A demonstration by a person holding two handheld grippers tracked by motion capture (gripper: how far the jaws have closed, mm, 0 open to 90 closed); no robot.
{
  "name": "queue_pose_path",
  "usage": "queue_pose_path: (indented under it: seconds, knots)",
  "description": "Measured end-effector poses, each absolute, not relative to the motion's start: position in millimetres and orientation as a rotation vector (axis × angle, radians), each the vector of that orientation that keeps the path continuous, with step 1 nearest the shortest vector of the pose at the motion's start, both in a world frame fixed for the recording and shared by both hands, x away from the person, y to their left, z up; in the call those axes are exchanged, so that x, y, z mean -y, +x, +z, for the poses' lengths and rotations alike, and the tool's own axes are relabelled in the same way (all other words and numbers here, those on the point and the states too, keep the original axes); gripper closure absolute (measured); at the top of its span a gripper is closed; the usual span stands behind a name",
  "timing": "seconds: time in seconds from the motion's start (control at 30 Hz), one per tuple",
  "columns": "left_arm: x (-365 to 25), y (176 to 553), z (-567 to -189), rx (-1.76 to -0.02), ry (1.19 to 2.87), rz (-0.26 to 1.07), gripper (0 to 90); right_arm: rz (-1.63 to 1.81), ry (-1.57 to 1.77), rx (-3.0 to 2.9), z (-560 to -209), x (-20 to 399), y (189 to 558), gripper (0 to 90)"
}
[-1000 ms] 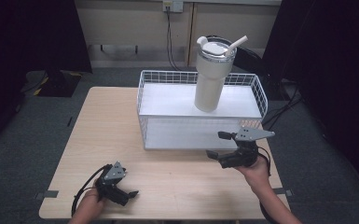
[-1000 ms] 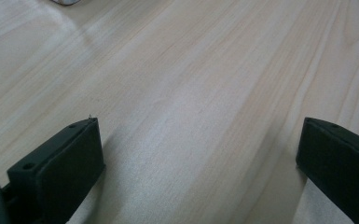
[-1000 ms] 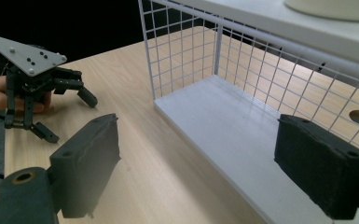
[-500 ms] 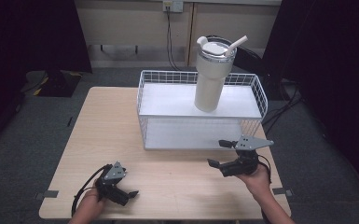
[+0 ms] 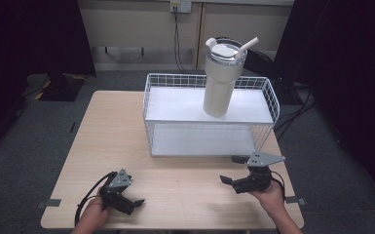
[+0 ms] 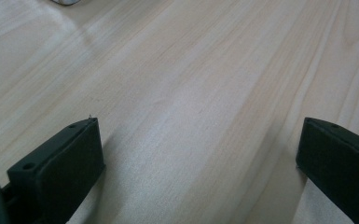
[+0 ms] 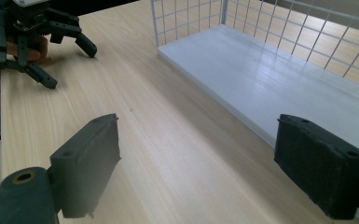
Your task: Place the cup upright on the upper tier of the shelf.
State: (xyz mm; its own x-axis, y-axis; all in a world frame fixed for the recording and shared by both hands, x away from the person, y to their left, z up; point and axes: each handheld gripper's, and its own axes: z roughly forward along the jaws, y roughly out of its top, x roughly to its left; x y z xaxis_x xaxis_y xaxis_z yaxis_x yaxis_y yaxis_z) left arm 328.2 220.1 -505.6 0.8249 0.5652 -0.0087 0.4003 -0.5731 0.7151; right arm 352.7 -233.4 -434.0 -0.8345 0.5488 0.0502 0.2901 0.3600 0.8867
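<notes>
Since the earlier frames, the right gripper (image 5: 232,170) has drawn back from the front of the wire basket (image 5: 151,107) toward the near edge of the table (image 5: 112,126), while the left gripper (image 5: 135,201) has kept its place at the near left corner. Right gripper: held low over the bare wood just in front of the basket's near right corner, jaws spread wide with nothing between them; in the right gripper view (image 7: 196,161) wood grain and the white lower shelf (image 7: 279,84) of the basket lie beyond its pads. Left gripper: resting at the table's front edge in the person's left hand (image 5: 93,214), jaws likewise wide apart and empty; in the left gripper view (image 6: 198,151) plain tabletop lies between the pads. It also appears far off at the upper left of the right gripper view (image 7: 67,46). Tumbler (image 5: 221,78): a cream insulated cup with lid and straw, standing upright on the basket's white upper shelf (image 5: 175,105), right of centre, well apart from both grippers. Basket: white wire, two-tiered, set at the far middle of the table.
</notes>
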Motion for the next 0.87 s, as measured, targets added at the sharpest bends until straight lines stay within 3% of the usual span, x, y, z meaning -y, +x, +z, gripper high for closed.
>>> queue_pose_path:
  seconds: [0.87]
  knots:
    - [-220.1, 328.2, -505.6, -0.703, 2.256, 0.285, 0.0, 1.236, 0.712, -2.551, -477.1, 239.2, 340.6, 14.1]
